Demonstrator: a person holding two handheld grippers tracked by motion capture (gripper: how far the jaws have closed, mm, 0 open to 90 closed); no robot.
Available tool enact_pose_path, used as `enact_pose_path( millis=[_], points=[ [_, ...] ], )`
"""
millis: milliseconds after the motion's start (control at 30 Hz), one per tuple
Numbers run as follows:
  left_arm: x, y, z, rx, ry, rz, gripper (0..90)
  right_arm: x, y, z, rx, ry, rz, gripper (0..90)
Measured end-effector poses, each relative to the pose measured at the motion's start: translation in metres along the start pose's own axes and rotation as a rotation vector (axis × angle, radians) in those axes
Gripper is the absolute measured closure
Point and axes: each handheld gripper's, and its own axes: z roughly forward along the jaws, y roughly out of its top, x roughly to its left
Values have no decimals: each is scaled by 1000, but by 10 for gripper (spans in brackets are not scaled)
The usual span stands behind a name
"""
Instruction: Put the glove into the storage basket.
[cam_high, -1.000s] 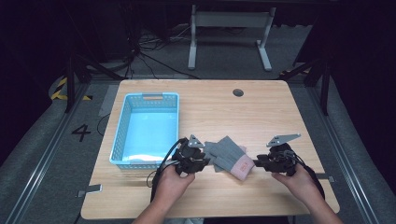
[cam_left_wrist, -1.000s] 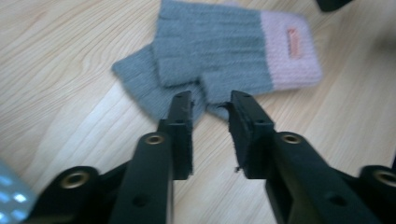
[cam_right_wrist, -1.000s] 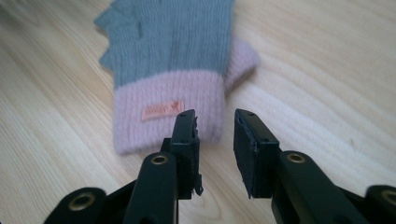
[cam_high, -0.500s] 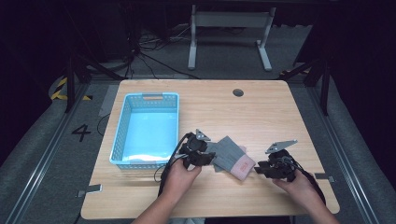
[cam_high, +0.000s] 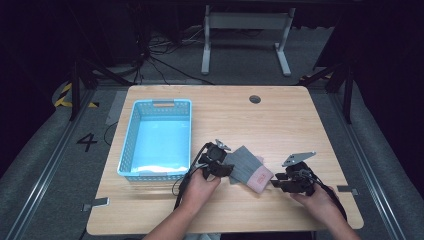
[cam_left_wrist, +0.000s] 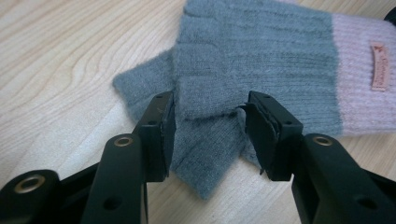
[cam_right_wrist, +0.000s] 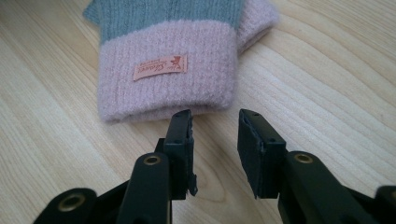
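Straddled the grey glove (cam_left_wrist: 261, 70) with the spread left claw (cam_left_wrist: 210, 135); right claw (cam_right_wrist: 215, 140) spread, clear. Needed deeper bite before pinching.

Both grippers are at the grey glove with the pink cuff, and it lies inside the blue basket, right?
Not quite: the glove lies on the table, right of the blue basket, as the high view shows. The left gripper and right gripper are at it.

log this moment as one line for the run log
left gripper: open, jaws astride grey mitten fingertip end | right gripper: open, just short of pink cuff | blue basket: beside mitten
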Motion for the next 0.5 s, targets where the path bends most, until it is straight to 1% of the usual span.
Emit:
enact_pose_path(
  millis=[67,133,200,333,367,433,500],
  points=[
    [0,0,2,8,6,2,528,1,0,1,4,3,5,654],
    [1,1,4,14,8,7,524,1,1,2,-2,18,8,652],
    [2,1,6,15,17,9,517,3,1,3,2,12,4,652],
    [4,1,8,7,6,-4,512,2,1,5,6,5,8,651],
    [4,2,9,8,4,-3,513,2,1,6,4,2,1,651],
    [3,2,10,17,1,-1,517,3,1,7,15,5,5,651],
    [2,2,11,19,4,9,525,4,2,8,18,0,4,650]
  ],
)
